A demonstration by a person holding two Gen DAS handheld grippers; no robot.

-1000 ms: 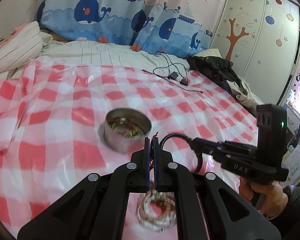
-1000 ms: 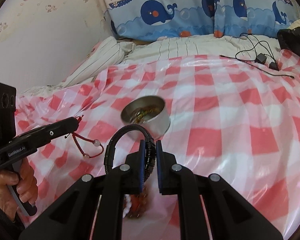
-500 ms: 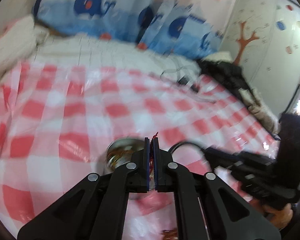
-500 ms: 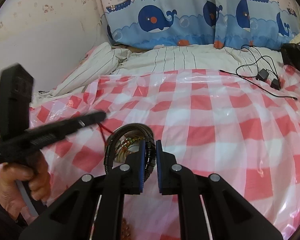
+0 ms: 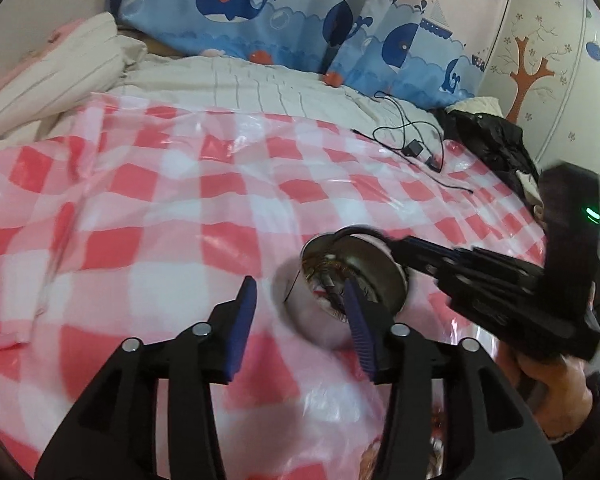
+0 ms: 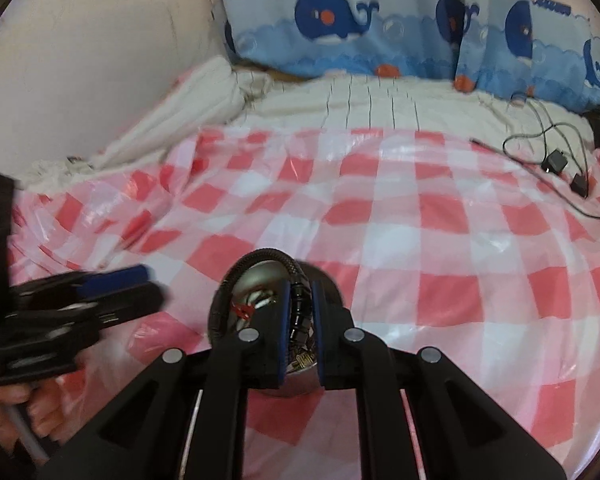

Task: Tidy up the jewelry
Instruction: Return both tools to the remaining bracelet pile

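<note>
The black bangle (image 6: pixel 260 280) arches directly over the metal tin (image 5: pixel 356 276) on the bed, pinched in the right gripper (image 6: pixel 300 312), whose jaws have just been easing apart. The left gripper (image 5: pixel 300 320), its jaws just sprung open and empty, sits beside the tin.

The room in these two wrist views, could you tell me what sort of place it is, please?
Probably a child's bedroom: a bed with striped bedding, whale-print cushions, and a wardrobe decorated with a tree.
</note>
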